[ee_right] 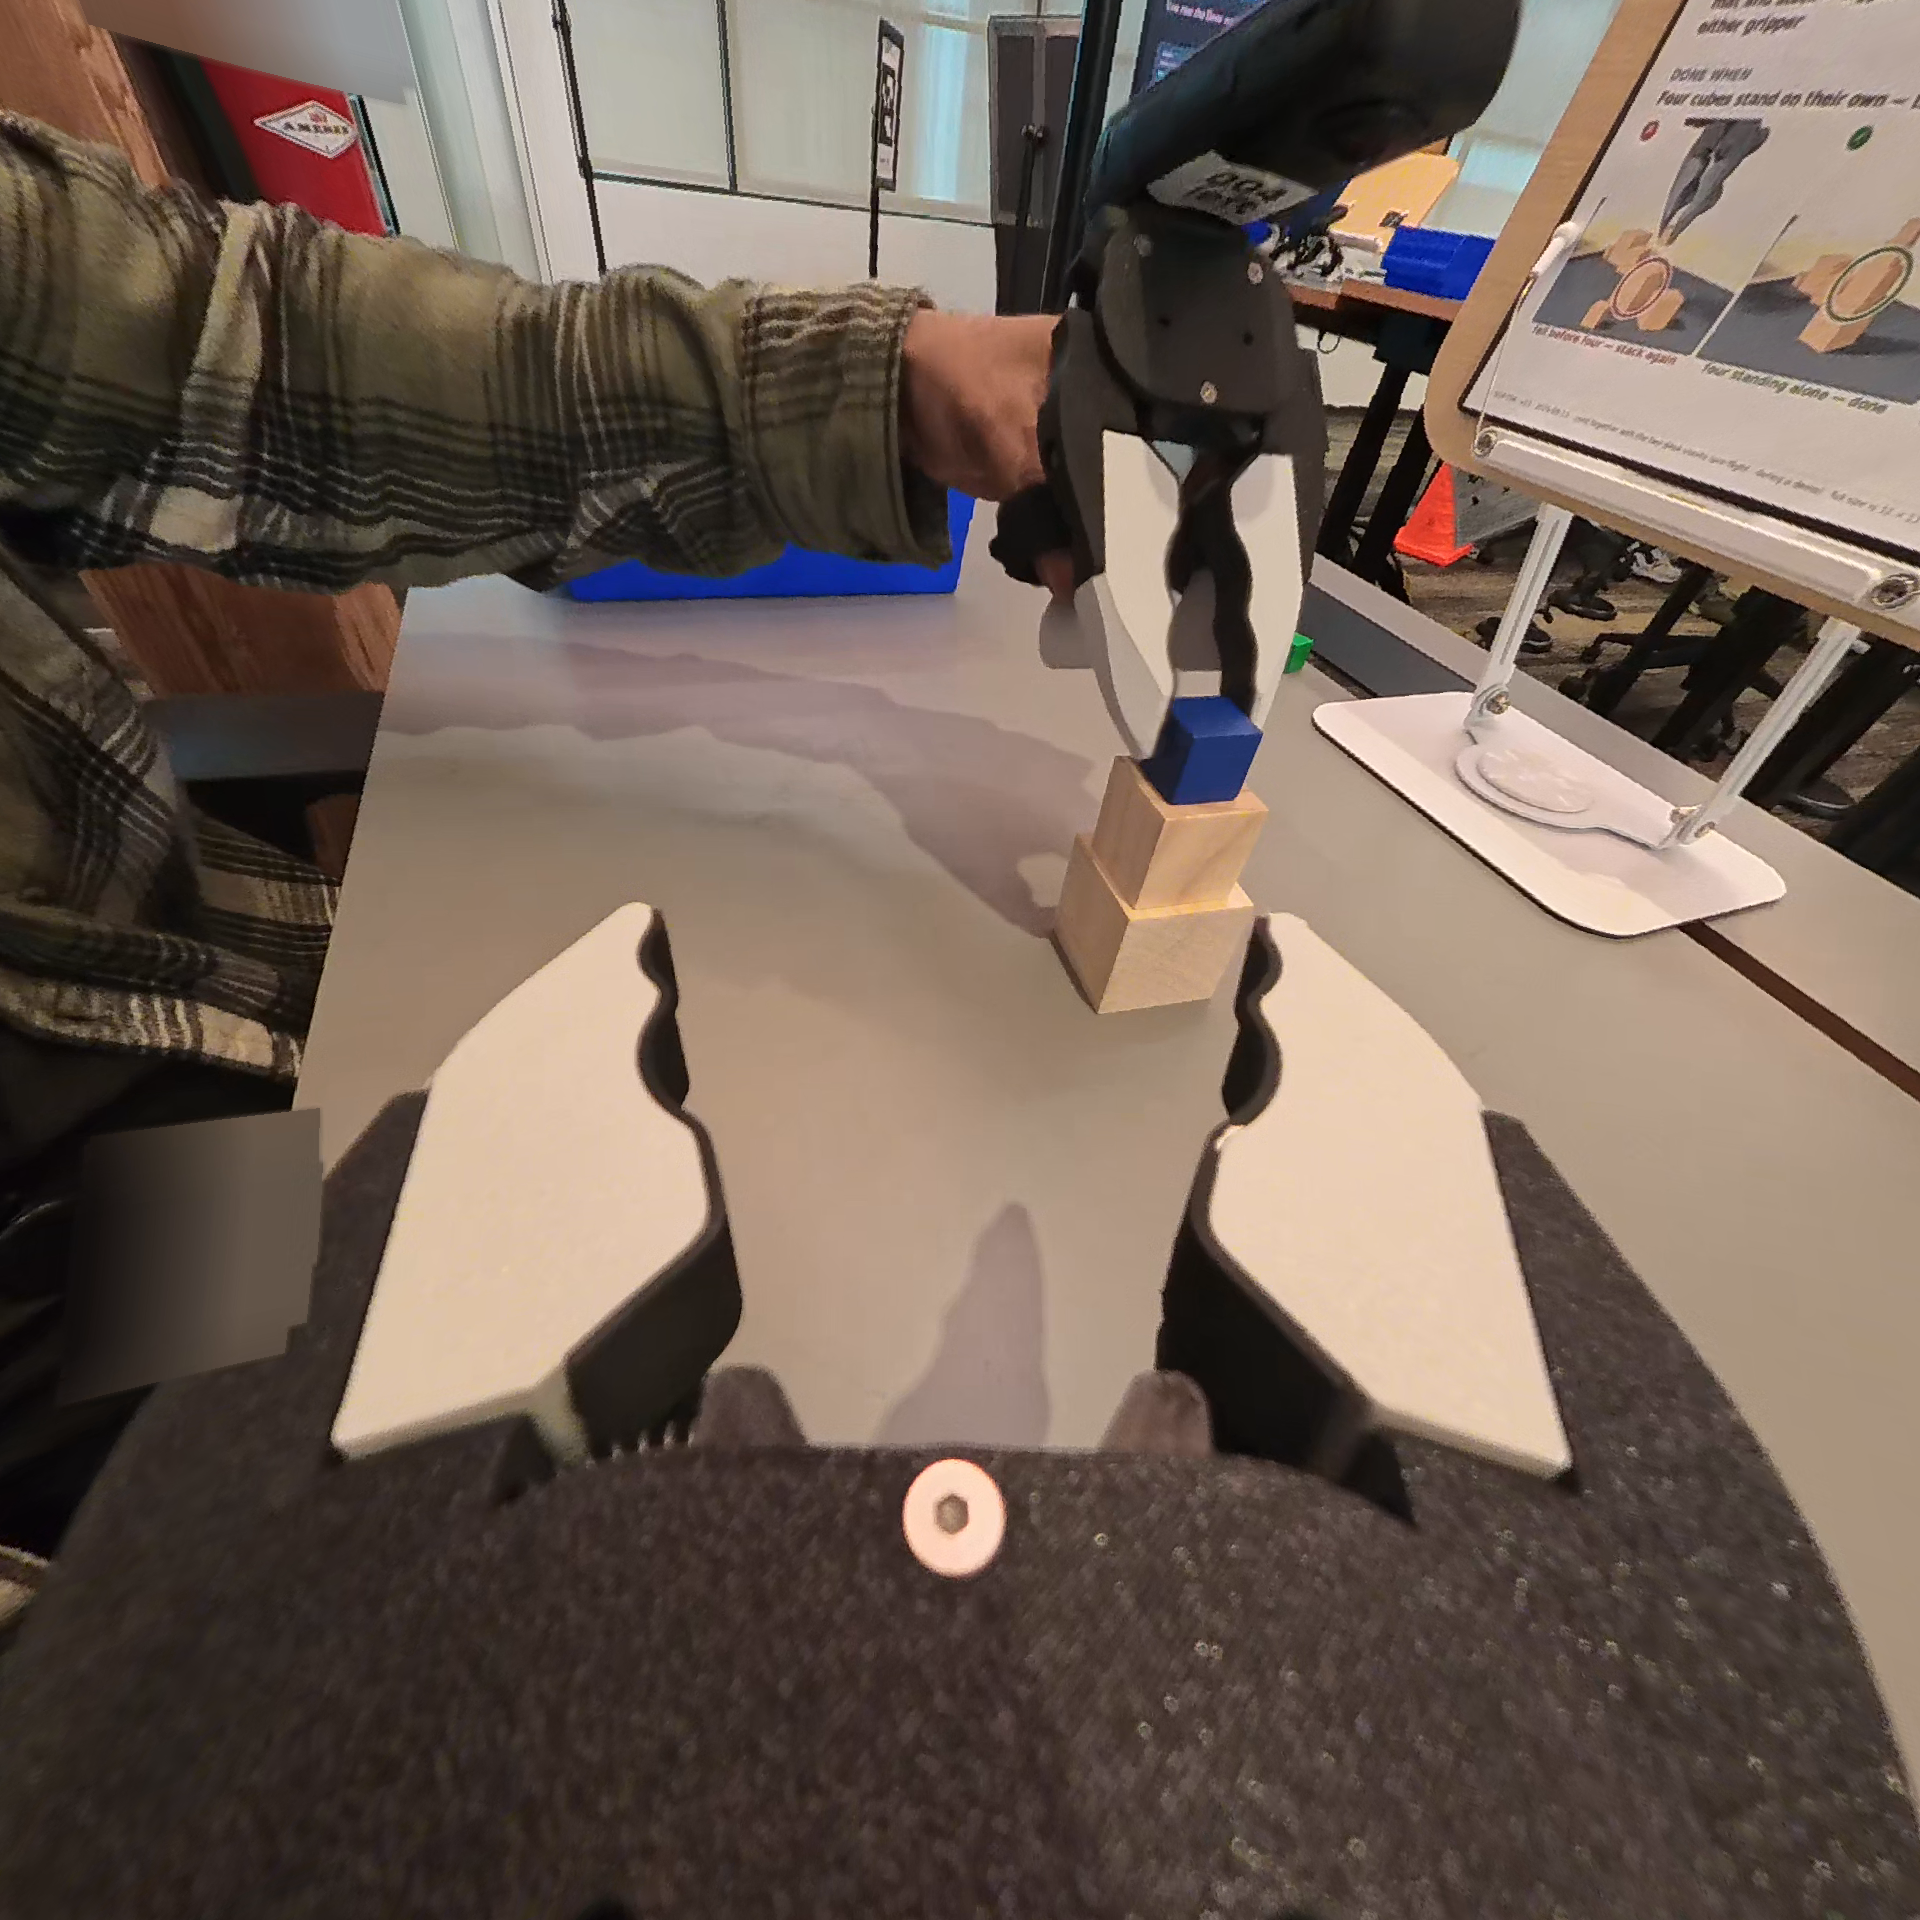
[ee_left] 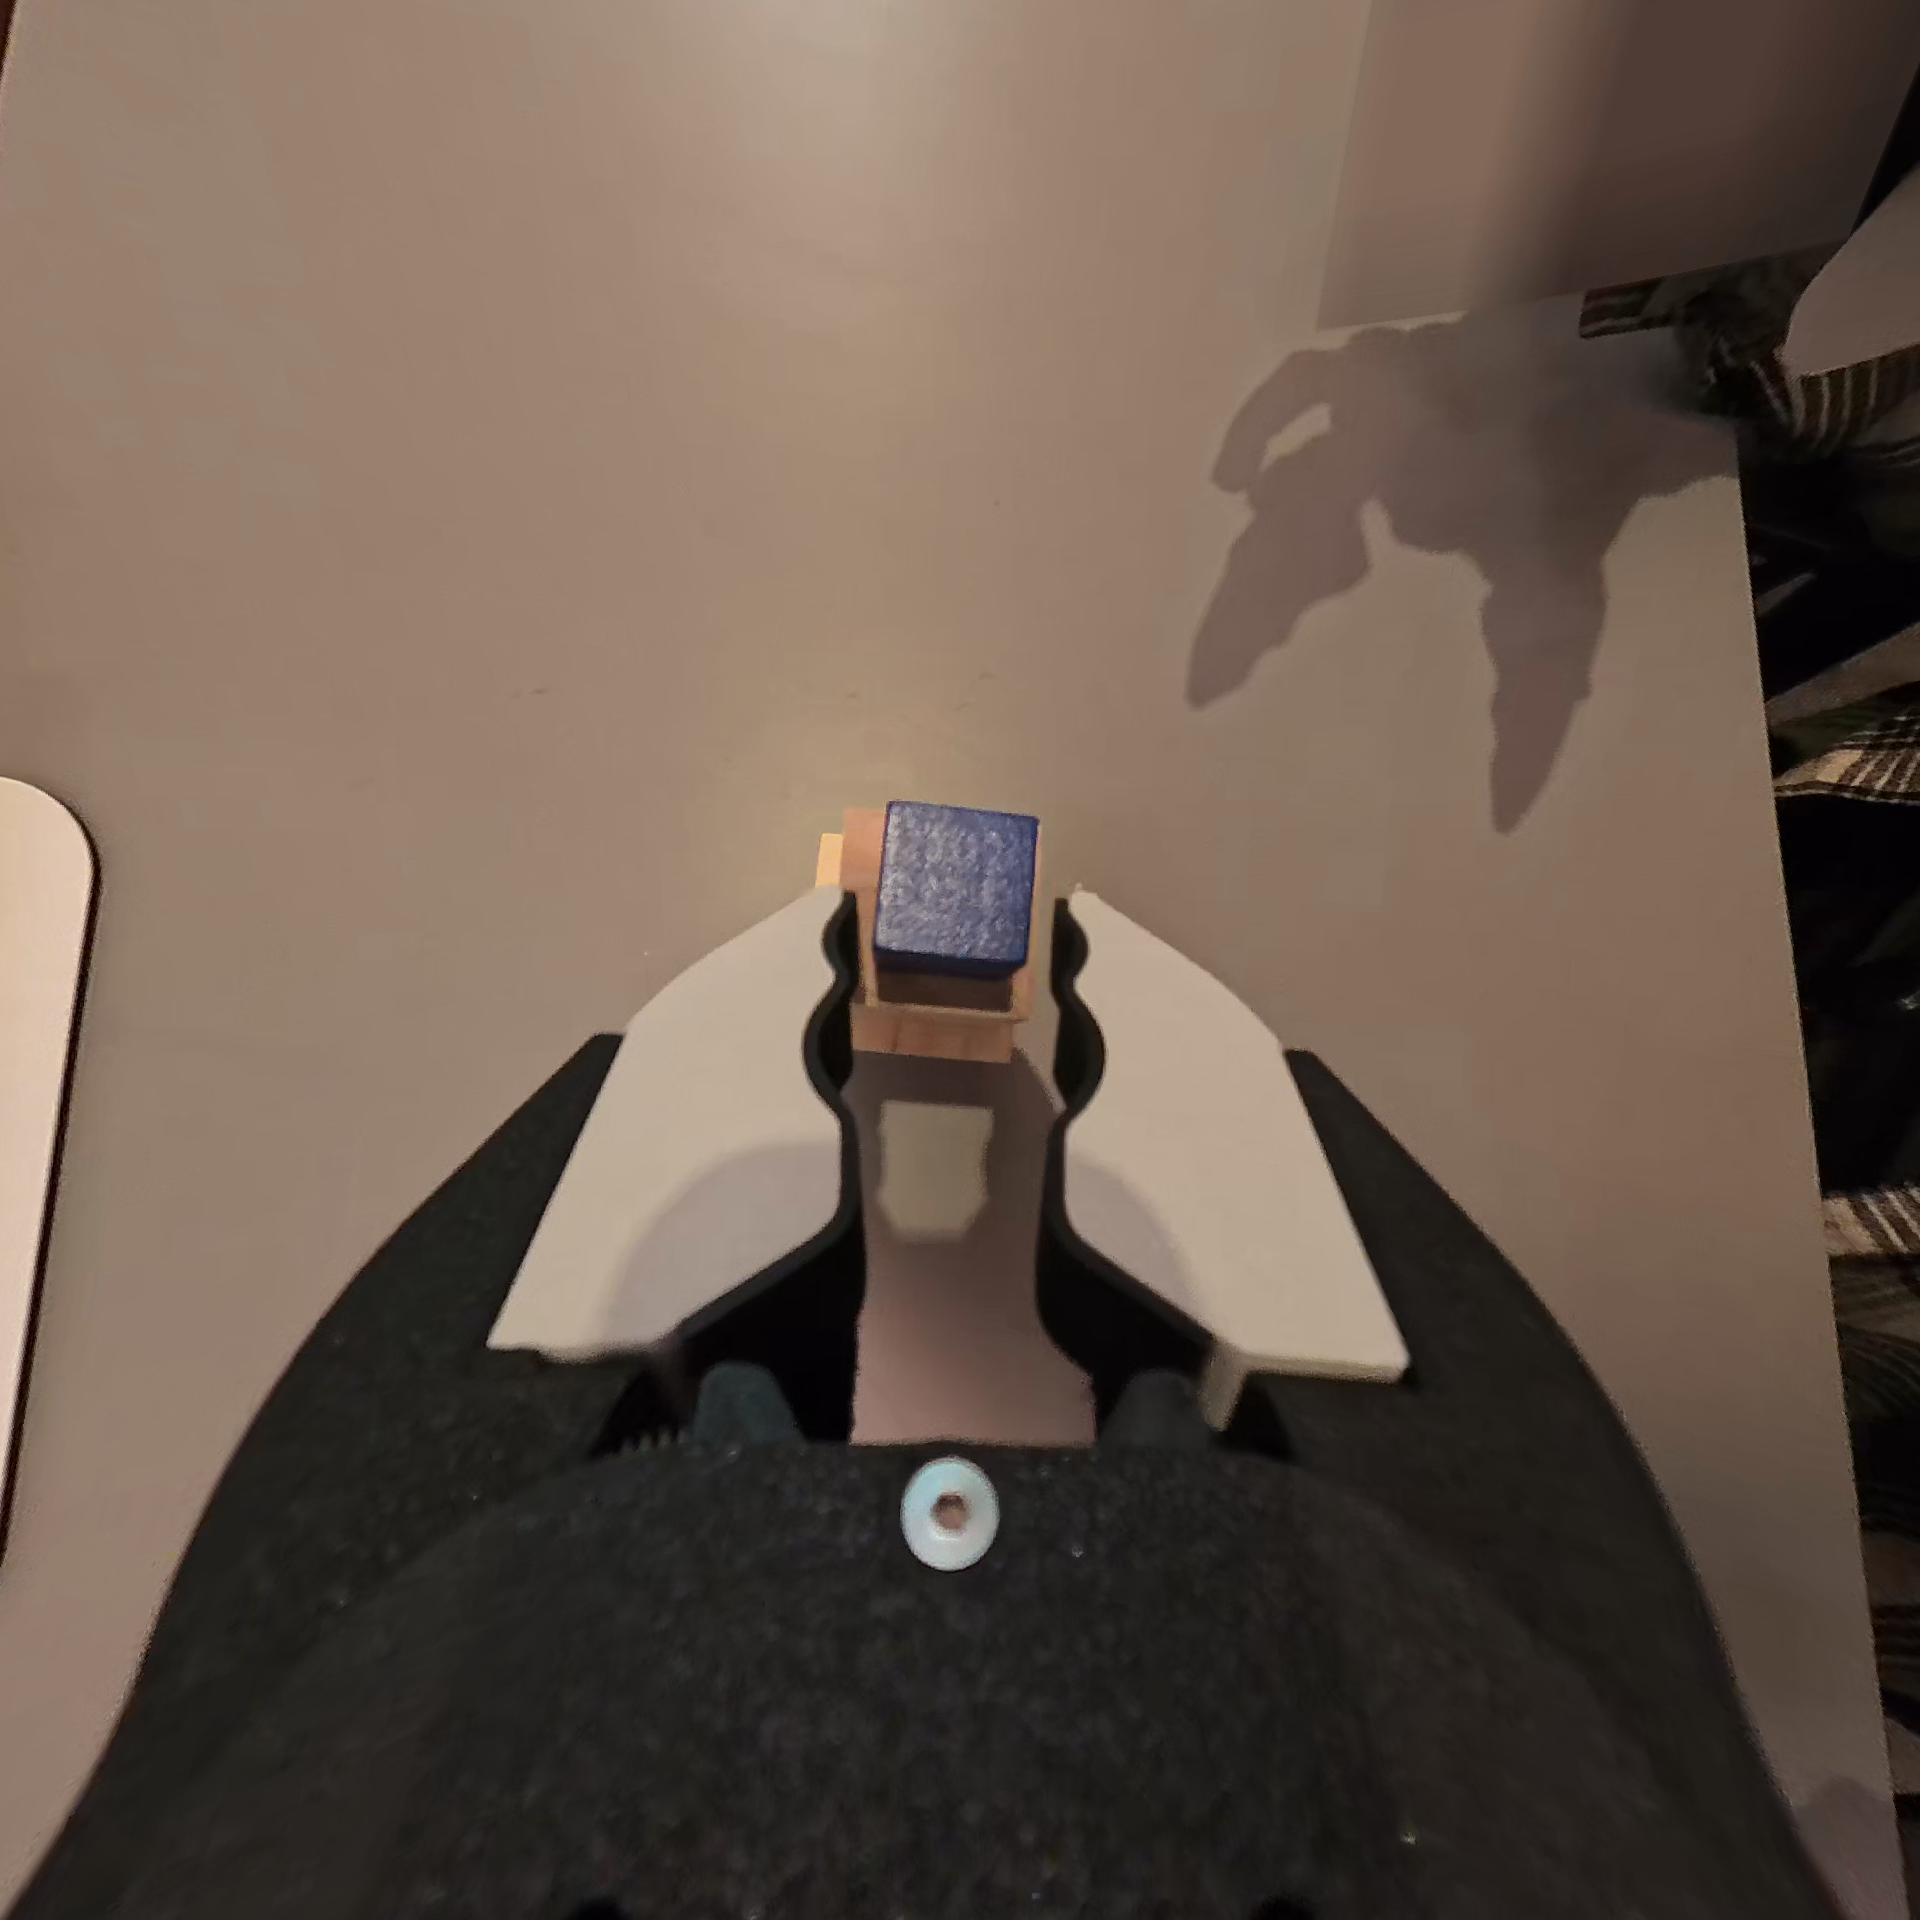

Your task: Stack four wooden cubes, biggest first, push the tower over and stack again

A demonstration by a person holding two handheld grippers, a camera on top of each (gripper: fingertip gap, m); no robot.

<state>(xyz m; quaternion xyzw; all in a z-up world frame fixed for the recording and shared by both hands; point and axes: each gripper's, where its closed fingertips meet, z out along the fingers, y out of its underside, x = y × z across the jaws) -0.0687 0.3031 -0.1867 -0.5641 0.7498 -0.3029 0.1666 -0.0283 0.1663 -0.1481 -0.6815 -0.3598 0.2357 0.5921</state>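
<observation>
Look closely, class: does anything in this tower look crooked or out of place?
Yes. The middle wooden cube is twisted and shifted on the big bottom cube, so their edges do not line up. The blue cube on top sits toward one side, between the left gripper fingers.

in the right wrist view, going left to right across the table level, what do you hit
plaid sleeve → blue bin → stack of cubes with the left gripper at its blue cube → small green block → white stand base

A grey table (ee_right: 727, 831) carries the largest wooden cube (ee_right: 1158, 940) ahead of the right gripper (ee_right: 956, 997), a white stand base (ee_right: 1558, 821) farther right.
</observation>
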